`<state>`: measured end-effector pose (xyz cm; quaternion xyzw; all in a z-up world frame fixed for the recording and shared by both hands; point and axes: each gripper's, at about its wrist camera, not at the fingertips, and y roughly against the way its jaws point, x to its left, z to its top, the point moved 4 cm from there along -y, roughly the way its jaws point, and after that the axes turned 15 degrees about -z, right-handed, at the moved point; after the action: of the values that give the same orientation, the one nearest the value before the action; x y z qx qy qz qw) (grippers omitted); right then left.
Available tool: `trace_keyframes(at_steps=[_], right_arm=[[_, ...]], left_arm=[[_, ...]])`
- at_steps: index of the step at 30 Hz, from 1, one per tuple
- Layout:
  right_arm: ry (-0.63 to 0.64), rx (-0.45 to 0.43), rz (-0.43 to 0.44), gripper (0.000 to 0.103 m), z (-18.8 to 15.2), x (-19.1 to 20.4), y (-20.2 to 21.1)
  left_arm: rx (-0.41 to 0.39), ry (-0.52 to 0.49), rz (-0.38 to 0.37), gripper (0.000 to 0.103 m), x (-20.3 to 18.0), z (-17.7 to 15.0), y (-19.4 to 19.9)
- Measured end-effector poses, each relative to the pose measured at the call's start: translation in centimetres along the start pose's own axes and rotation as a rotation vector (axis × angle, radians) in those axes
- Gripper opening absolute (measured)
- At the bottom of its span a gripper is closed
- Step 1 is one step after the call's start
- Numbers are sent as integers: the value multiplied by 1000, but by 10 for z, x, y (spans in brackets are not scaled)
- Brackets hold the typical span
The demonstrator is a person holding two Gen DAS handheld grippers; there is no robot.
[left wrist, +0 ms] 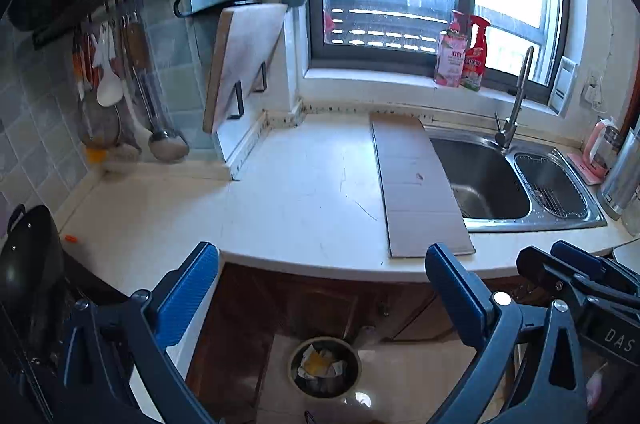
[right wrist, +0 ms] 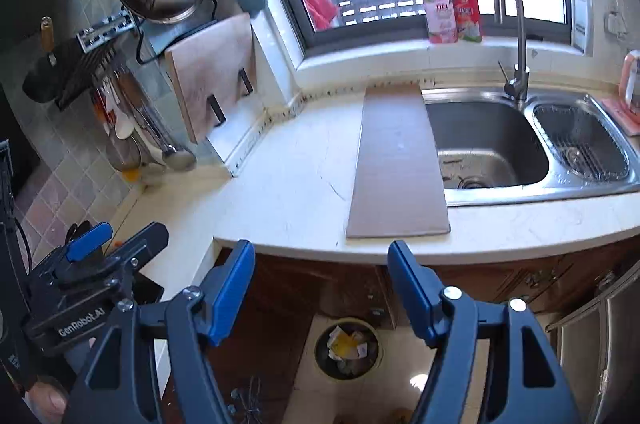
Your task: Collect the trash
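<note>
A round trash bin [left wrist: 325, 368] stands on the floor below the counter's front edge, with crumpled paper and a yellow scrap inside; the right wrist view shows the bin [right wrist: 347, 348] too. My left gripper [left wrist: 322, 266] hangs high above the bin, open, with nothing between its blue fingers. My right gripper [right wrist: 321, 266] is also open and empty, level with the counter edge. Each gripper appears at the edge of the other's view. A small orange scrap [left wrist: 70, 239] lies on the white counter [left wrist: 280, 199] at the left.
A flat cardboard sheet [left wrist: 416, 183] lies on the counter beside the steel double sink [left wrist: 516, 179]. A black pan [left wrist: 28, 264] sits at the left. Utensils hang on the tiled wall, a cutting board [left wrist: 244, 63] leans in its rack, and bottles [left wrist: 462, 53] stand on the sill.
</note>
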<state>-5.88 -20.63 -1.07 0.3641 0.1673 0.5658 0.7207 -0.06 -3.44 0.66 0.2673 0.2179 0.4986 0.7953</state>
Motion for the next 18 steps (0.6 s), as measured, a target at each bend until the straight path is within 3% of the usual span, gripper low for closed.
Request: trace_keyframes(at_steps=[5,10,18], right_arm=[[46,-57,-35,70,4,14,10],[67,-59,-50,70,7,25,9],[77,-95,-94,70,12,34,10]], left_arm=[[-25,19,37,102,-5,13,11],[-41,34,77,102,-1,12,12],[-40,67,79,102,9,15,8]])
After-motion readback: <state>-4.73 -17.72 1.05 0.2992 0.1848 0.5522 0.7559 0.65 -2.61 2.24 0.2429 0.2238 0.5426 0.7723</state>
